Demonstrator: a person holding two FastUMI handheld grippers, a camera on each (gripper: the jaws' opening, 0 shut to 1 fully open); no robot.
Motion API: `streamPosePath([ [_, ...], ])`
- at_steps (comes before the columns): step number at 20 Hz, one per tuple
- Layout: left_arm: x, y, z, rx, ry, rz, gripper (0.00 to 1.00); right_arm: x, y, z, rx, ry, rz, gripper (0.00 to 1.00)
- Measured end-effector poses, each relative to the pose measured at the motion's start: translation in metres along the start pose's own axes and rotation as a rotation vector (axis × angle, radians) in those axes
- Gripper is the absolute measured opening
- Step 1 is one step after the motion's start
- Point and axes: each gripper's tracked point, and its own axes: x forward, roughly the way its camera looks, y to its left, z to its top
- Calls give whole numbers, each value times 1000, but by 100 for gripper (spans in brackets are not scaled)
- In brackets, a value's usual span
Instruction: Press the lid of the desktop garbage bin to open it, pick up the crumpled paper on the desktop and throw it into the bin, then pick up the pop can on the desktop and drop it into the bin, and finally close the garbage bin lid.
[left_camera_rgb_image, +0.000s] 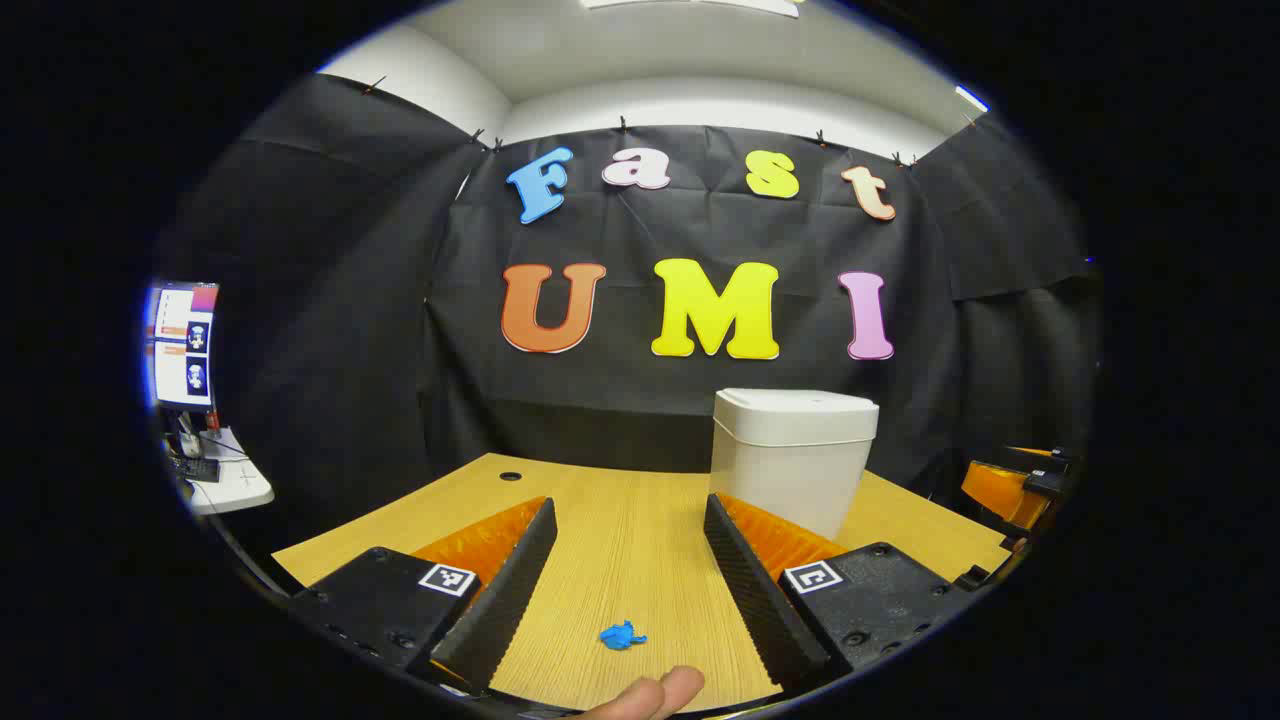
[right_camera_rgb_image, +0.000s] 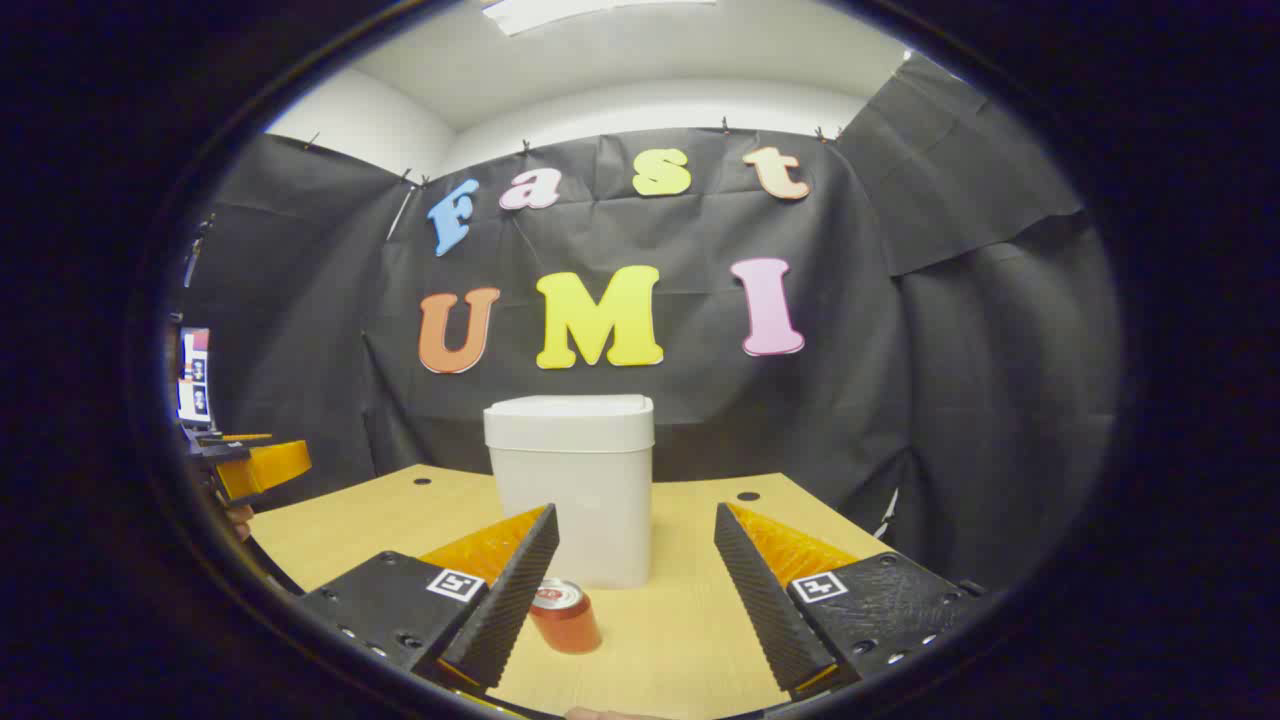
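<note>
In the left gripper view, the left gripper (left_camera_rgb_image: 628, 560) hovers low over the wooden desk (left_camera_rgb_image: 620, 530), its jaws spread wide with nothing between them. A small blue crumpled paper (left_camera_rgb_image: 622, 636) lies on the desk between the jaws, near the bottom edge, touching neither. The white bin (left_camera_rgb_image: 790, 455) stands farther back to the right, lid shut. A fingertip (left_camera_rgb_image: 650, 695) pokes in at the bottom. The right gripper (left_camera_rgb_image: 1015, 485) shows at the right edge.

In the right gripper view, the right gripper (right_camera_rgb_image: 635, 565) also has its jaws wide apart and empty. A red can (right_camera_rgb_image: 565, 615) stands upright on the desk (right_camera_rgb_image: 690, 640), just beside the left jaw, in front of the bin (right_camera_rgb_image: 575, 480). The left gripper (right_camera_rgb_image: 250, 465) shows at the left edge.
</note>
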Motion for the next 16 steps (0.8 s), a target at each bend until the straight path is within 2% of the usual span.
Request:
streamPosePath([
  [3,-2,-1,-5,33,7,-16,96,-2,9,-1,-30,-5,4,97],
  [6,-1,-3,-5,30,7,-19,96,-1,18,-3,-13,19,24,93],
  [7,-1,-6,-8,30,9,-25,100,-2,20,-3,-2,24,32,95],
  [8,-2,-5,-8,32,12,-24,96,-2,21,-2,5,24,40,95],
  [14,2,3,-9,25,11,-8,96,-3,28,-1,-29,29,53,95],
  [15,2,3,-10,24,15,-7,100,-3,31,-1,-39,27,56,95],
  [16,2,5,-11,22,16,-4,96,-2,33,0,-47,23,57,97],
])
